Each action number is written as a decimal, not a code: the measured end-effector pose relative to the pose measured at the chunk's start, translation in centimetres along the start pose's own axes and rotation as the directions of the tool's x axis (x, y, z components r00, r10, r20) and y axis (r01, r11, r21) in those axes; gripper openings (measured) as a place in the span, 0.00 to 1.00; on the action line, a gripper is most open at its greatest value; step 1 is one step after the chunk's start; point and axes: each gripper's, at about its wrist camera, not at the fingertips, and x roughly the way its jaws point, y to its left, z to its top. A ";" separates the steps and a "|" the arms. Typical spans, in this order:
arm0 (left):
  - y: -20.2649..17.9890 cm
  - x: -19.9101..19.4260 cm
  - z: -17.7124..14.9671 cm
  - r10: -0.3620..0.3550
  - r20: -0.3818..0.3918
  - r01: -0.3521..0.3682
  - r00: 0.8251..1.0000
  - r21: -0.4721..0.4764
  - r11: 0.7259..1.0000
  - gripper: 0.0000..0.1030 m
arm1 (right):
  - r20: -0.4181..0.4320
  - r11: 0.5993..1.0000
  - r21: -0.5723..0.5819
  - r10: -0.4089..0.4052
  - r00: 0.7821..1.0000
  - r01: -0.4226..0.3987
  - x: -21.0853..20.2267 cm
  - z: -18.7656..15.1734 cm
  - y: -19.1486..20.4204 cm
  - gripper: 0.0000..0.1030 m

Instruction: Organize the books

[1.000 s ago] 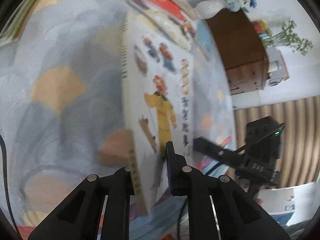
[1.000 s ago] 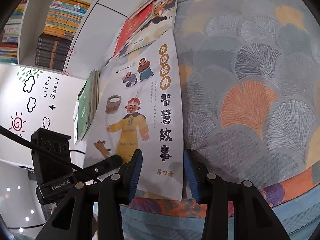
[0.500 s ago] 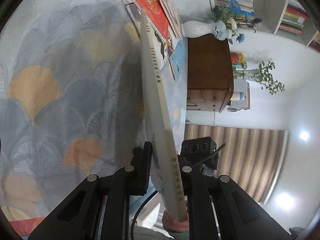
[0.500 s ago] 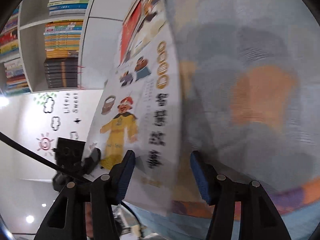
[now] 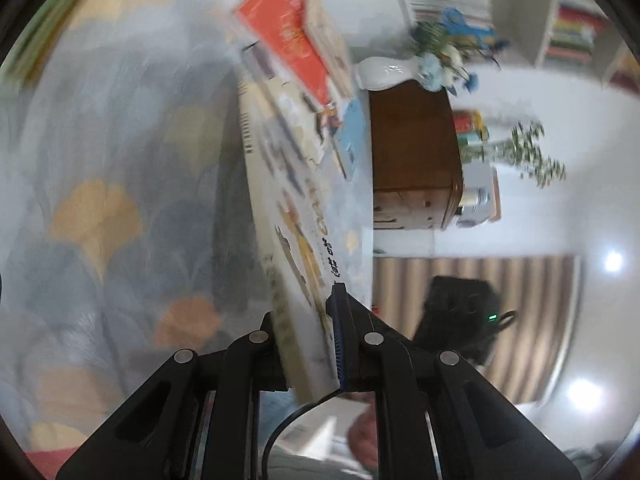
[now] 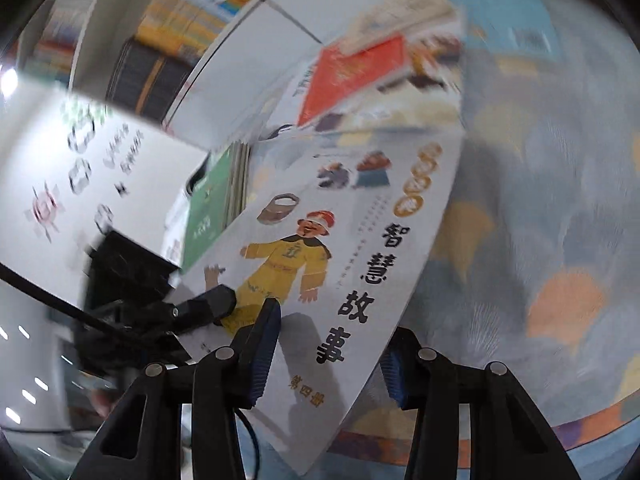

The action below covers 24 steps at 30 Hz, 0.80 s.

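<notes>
I note a brown wooden cabinet [image 5: 414, 152] — white vase [image 5: 380, 73] with blue flowers on top, striped curtain [image 5: 460, 280] below it.

Held book [image 6: 360, 264]: white cover, yellow-robed cartoon figure in a red hat, black characters, gold roundels along one edge.
Cloth [image 6: 540, 240]: pale grey-blue, fan-shaped leaf pattern in grey, orange and tan; orange and blue border at the near edge.
Red book [image 6: 352, 76]: bright red-orange cover, blurred.
Blue book [image 6: 508, 24]: light blue with a white patch.
Green book [image 6: 212, 212]: green cover, white lettering.
Cabinet [image 5: 412, 152]: dark brown wood.
Vase [image 5: 380, 72]: glossy white, blue and pale flowers.
Gripper pads [image 6: 262, 354]: blue, ribbed, on black fingers.
Wall panel [image 5: 472, 284]: brown and cream vertical stripes.
</notes>
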 end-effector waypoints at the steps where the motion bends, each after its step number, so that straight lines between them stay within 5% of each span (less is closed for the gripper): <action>1: -0.3 -0.2 0.1 -0.001 0.003 0.001 1.000 0.012 1.000 0.11 | 0.009 0.999 -0.032 -0.019 1.000 0.019 -0.3 0.1 0.8 0.44; 11: -3.1 -7.8 1.5 -0.048 0.145 0.030 0.988 0.123 0.992 0.14 | 0.091 0.942 -0.326 -0.055 0.994 0.082 -2.4 2.1 9.5 0.43; 18: 0.2 -15.6 4.0 0.086 0.357 -0.114 0.930 0.058 0.992 0.14 | -0.012 0.893 -0.449 0.041 0.999 -0.042 5.4 5.7 16.4 0.44; 24: 5.8 -17.7 6.0 0.174 0.426 -0.165 0.888 -0.059 0.985 0.12 | -0.134 0.871 -0.484 0.017 0.991 -0.080 14.0 7.3 19.5 0.45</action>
